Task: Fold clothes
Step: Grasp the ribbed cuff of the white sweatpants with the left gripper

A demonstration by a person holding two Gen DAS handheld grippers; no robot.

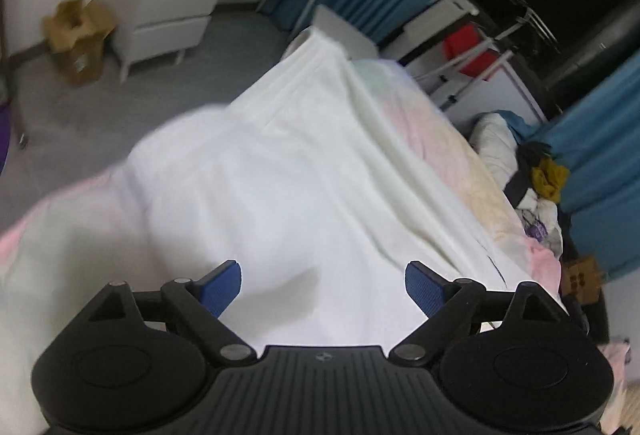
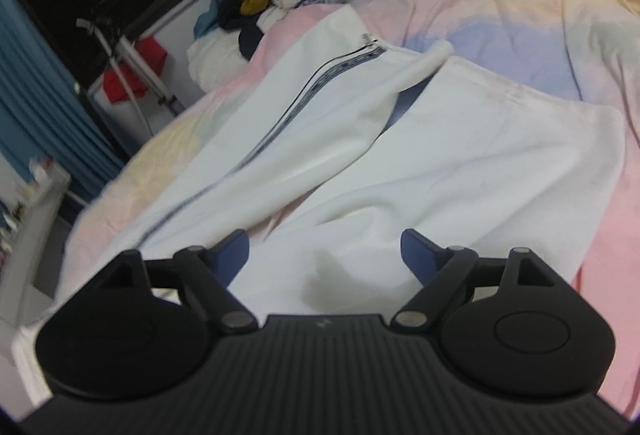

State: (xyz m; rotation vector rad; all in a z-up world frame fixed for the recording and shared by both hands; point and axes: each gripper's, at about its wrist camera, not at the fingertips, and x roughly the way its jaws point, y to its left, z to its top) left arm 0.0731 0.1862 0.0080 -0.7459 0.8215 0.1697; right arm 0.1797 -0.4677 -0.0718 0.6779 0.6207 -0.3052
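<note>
Right wrist view shows me the white jacket spread flat on the bed, right in front of my right gripper. Its zipper runs away from me. Both blue fingers stand wide apart and hold nothing. My left gripper is wide too, with white cloth just below it.
</note>
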